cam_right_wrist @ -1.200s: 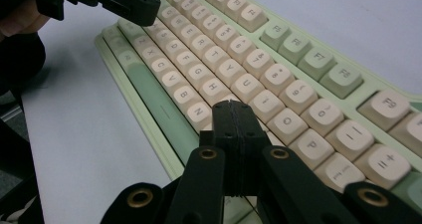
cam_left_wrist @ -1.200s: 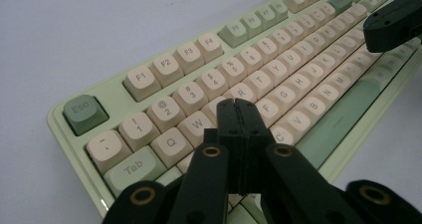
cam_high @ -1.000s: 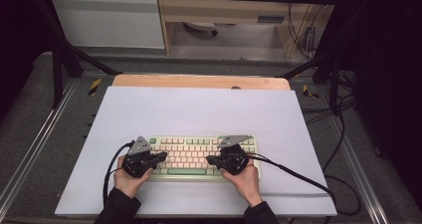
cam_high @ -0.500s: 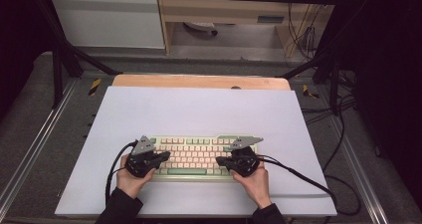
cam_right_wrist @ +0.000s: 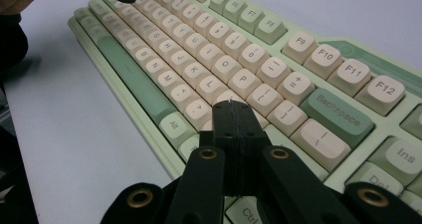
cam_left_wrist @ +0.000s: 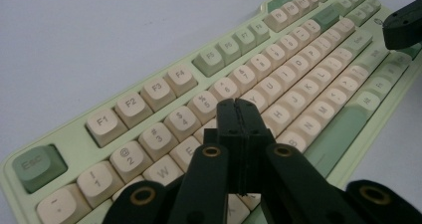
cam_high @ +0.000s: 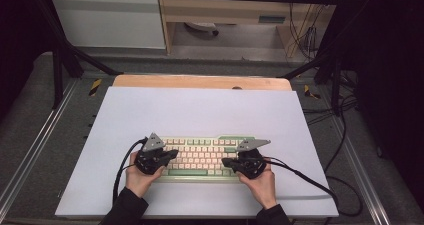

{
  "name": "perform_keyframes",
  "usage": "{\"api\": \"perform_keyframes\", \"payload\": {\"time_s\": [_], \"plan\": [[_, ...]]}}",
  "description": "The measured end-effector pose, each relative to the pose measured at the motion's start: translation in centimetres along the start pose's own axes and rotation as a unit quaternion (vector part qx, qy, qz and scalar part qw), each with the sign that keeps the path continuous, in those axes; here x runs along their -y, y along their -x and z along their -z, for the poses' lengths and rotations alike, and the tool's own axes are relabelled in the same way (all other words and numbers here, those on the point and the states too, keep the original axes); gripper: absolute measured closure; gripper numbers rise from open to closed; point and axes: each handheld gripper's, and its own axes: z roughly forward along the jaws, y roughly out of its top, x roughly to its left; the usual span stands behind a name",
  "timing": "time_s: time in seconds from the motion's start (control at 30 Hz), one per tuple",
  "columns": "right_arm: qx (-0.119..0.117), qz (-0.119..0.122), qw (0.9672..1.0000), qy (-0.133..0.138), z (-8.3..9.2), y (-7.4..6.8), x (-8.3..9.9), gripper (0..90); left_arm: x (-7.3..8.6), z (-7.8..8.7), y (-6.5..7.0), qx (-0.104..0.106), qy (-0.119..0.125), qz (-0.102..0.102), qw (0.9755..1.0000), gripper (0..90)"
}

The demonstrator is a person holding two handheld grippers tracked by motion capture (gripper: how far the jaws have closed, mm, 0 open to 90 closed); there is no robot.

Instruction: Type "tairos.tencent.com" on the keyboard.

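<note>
Both hands are sliding sideways along the keyboard compared with a second back, the right one drifting out toward the keyboard's right end.

High view: the keyboard is lying flat on the white desk, near the person's edge. The left claw is hovering over its left third, the right claw over its right third, tips pointing inward at each other. No containers are sitting anywhere on the desk.

Left claw view: the left claw is pinched fully together, nothing between its jaws, poised above the number and letter rows, near the 5 key.

Right claw view: the right claw is likewise clamped tight and gripping nothing, hanging just over the keys below P, left of Backspace.

As for handling, I'm judging the keyboard as rigid, fairly hefty plastic, its keycaps smooth and liable to pop off. Its 2 short ends look the safest holds; for typing, a closed tip is pressing 1 key cleanly.
</note>
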Motion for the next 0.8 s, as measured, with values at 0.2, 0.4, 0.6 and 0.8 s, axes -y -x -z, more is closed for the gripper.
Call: {"api": "perform_keyframes", "payload": {"time_s": [0.2, 0.4, 0.6, 0.8], "plan": [[0.001, -0.001, 1.0000, -0.001, 0.0, 0.1, 0.1, 90.0, -0.4, -1.1, 0.3, -0.002, -0.006, 0.001, 1.0000, 90.0], [0.000, 0.000, 1.0000, -0.001, -0.1, 0.1, 0.2, 90.0, -0.5, -2.0, 0.2, -0.007, -0.013, 0.001, 0.9999, 90.0], [-0.002, 0.000, 1.0000, 0.000, -0.2, 0.1, 0.2, 90.0, -0.3, -2.6, 0.3, -0.006, -0.016, -0.001, 0.9999, 90.0], [-0.002, 0.000, 1.0000, -0.001, -0.2, 0.1, 0.2, 90.0, -0.2, -3.0, 0.3, -0.005, -0.015, 0.000, 0.9999, 90.0]]}}
